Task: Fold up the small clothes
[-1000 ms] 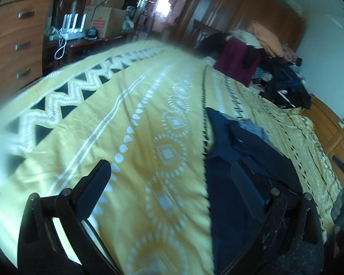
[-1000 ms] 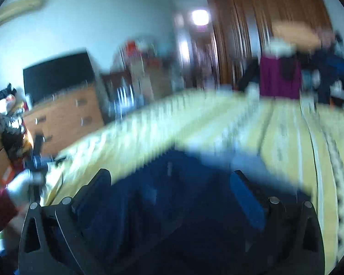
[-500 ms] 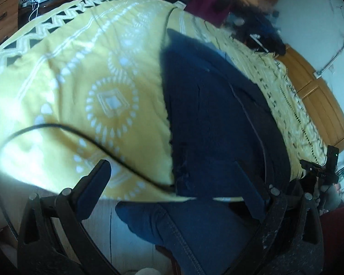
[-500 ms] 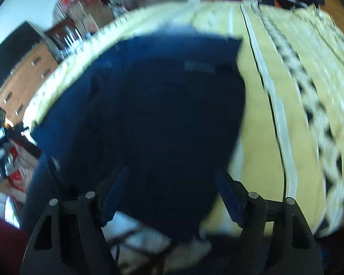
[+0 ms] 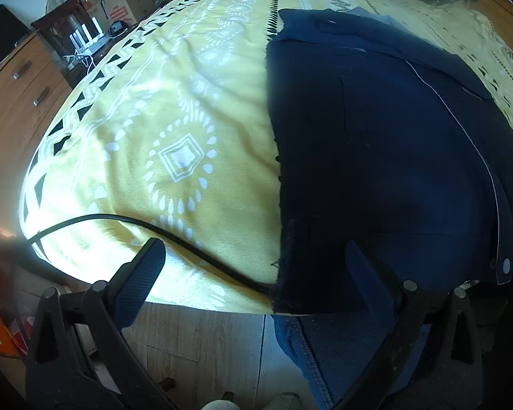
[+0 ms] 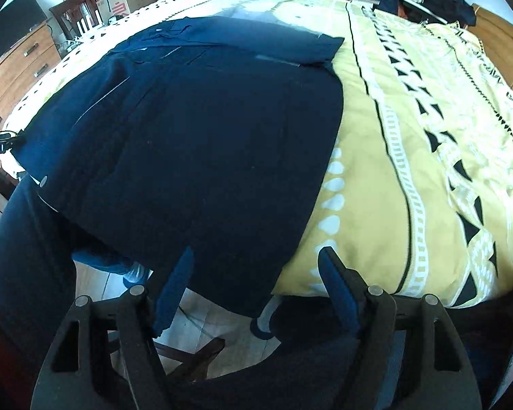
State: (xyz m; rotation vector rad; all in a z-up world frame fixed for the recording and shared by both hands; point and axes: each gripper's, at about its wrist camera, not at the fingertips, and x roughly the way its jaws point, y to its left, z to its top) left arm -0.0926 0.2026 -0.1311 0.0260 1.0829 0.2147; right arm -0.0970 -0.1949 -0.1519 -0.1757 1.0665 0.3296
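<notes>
**A:** Left wrist view first. What's different from a moment back?

**B:** The camera looked along the yellow patterned bedspread (image 5: 174,130) toward the room; it now tips down over the bed's near edge, so floorboards show at the bottom. The dark navy cloth garment (image 5: 376,157) fills the right half, laid flat, its frayed near corner hanging at the edge. The left tool (image 5: 253,273) is spread, nothing between its fingers; that corner sits just above and between them, right finger in front of the cloth. A black cable (image 5: 147,222) crosses the spread, lower left.

**A:** Meaning?

**B:** I'd judge both hands have come down to take the near hem for a fold.

**A:** Right wrist view?

**B:** Same shift: from a blurred look across the room to looking down. The garment (image 6: 205,143) covers the centre and left, bedspread (image 6: 427,171) to the right. The right tool (image 6: 256,273) stands narrower than before yet apart, pinching nothing; the hem's lower right corner hangs between its fingers.
</notes>
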